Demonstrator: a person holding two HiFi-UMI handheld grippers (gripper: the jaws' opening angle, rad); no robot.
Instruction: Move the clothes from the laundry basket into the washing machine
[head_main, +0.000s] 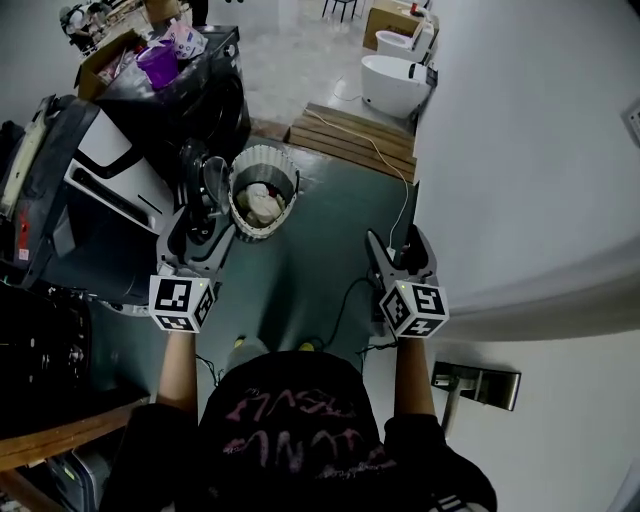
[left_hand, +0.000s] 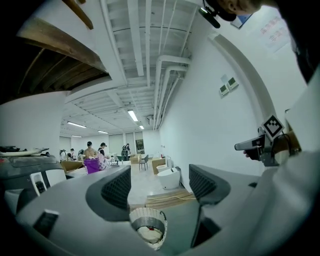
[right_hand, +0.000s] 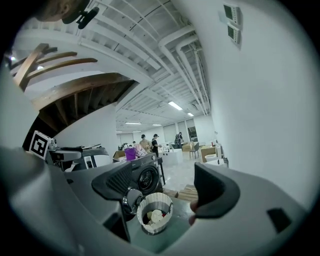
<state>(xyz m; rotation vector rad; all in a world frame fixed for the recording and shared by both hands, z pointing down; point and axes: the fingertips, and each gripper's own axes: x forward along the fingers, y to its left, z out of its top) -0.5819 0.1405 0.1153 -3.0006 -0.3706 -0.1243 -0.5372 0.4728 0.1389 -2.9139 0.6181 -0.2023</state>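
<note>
Dark grey-green floor (head_main: 300, 270) runs ahead of you along a white wall (head_main: 520, 150). The laundry basket (head_main: 245, 225) stands on it just beside the black washing machine (head_main: 190, 100). Pale clothes (head_main: 262, 203) lie inside the basket.

Your left gripper (left_hand: 161, 187) has its jaws wide apart with nothing between the pads; the basket only shows through the gap, farther off. Your right gripper (right_hand: 167, 187) is just as wide and just as empty.

Only the right gripper view shows the machine's round front door (right_hand: 146, 177). The left gripper view does not show that door; it catches a white toilet (left_hand: 170, 177), a wooden pallet (left_hand: 165, 199) and your other tool off to the side. Only the head view sets both tools and the basket together: the basket lies ahead of the left one, well apart from both.
</note>
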